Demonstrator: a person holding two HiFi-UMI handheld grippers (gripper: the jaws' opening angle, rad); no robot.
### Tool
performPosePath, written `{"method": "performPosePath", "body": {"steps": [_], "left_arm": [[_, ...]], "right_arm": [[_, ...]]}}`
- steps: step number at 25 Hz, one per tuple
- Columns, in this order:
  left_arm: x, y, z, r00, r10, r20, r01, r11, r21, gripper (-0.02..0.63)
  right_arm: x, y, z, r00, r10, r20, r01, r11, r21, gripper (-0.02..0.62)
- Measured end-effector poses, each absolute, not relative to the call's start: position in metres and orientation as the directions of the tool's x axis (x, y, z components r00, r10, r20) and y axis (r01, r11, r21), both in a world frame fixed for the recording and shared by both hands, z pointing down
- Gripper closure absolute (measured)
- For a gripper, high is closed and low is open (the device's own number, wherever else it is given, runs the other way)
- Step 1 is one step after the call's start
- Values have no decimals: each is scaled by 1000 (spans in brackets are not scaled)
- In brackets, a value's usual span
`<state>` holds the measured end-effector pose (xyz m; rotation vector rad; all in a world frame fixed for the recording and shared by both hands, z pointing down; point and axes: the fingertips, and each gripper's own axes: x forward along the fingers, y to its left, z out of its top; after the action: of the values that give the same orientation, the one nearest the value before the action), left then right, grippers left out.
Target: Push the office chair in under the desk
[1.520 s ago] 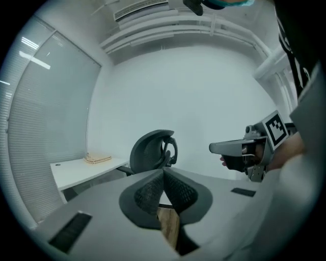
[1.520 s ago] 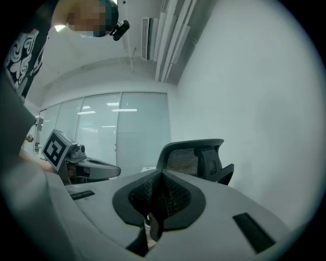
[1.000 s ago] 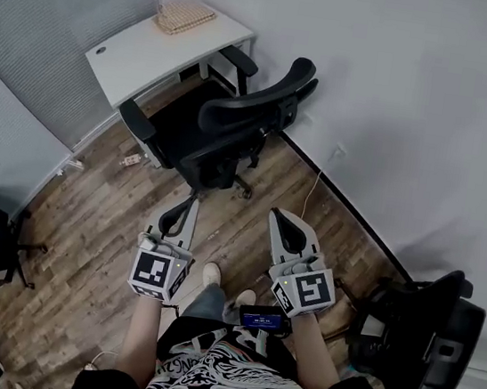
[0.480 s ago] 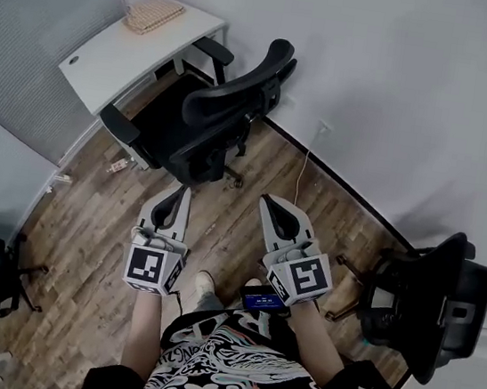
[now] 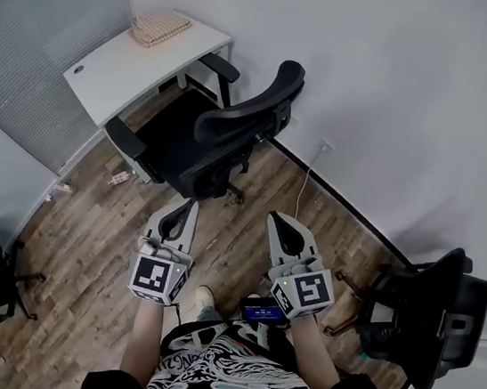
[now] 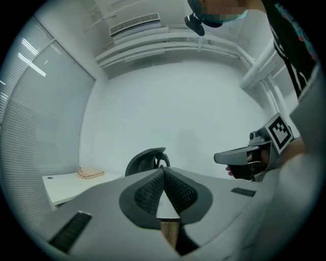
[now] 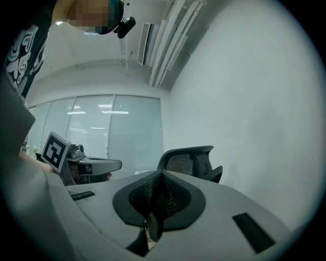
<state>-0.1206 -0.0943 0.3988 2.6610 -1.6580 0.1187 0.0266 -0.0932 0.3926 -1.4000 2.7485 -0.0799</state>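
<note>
Fingers [image 6: 97, 201] of left gripper [image 5: 191, 203] and right gripper [image 5: 274, 217] pressed together, empty, office chair [image 5: 225, 133] ahead, apart from both, beside desk [image 5: 136, 62]

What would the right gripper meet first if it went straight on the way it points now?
Most likely the office chair, at its backrest. The right gripper, shut and empty, aims at it across a gap of wood floor and is not touching it. Depth is hard to judge.

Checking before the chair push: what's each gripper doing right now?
Left gripper: closed, holding nothing.
Right gripper: closed, holding nothing.
Neither touches the office chair.
</note>
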Motion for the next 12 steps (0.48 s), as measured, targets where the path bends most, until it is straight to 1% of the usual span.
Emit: {"method": "performPosePath", "body": {"steps": [12], "left_arm": [[-129,-97,396,428,-902,58,-902,-430,-32,586]], "right_arm": [[15,-95,390,-609,-792,-31,-789,610,-70,594]]}}
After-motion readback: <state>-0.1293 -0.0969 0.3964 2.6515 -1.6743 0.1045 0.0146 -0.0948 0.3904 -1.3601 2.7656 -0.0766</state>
